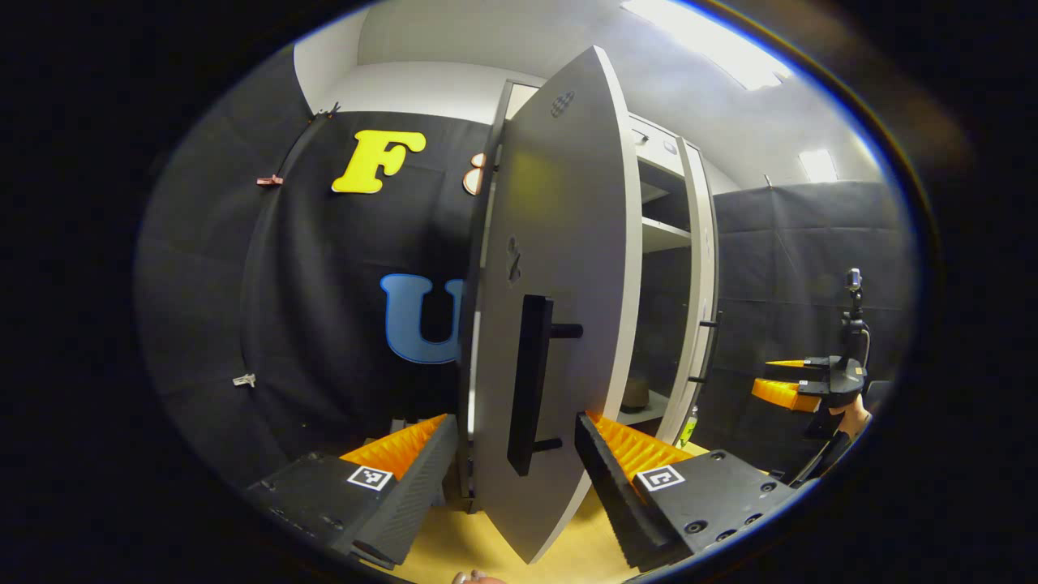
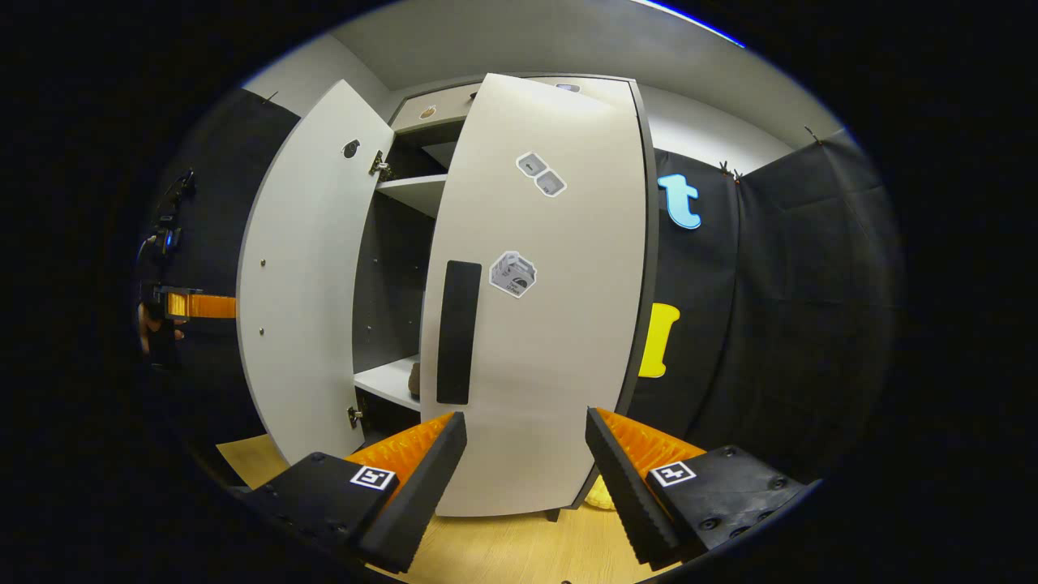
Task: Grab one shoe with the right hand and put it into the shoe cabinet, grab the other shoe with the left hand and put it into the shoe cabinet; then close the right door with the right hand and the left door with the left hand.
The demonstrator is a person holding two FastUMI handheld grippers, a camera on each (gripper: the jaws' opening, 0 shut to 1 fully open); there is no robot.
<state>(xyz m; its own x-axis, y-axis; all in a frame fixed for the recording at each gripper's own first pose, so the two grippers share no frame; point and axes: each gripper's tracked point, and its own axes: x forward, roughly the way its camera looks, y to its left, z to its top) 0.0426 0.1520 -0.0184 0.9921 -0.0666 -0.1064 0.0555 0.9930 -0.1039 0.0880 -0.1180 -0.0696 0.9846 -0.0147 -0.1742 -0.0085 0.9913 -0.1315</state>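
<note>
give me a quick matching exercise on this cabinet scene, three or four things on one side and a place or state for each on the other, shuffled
Things:
1. tall grey left cabinet door
2. tall grey right cabinet door
3. small brown object on the lower white shelf
4. left gripper

Places or states:
A. inside the cabinet, seen through the gap between the doors
B. open, its fingers either side of the door's edge, pressing on nothing
C. swung wide open, its black bar handle standing out from its face
D. nearly closed, with stickers and a flat black handle on its front

Pairs: 1-C, 2-D, 3-A, 4-B
</note>
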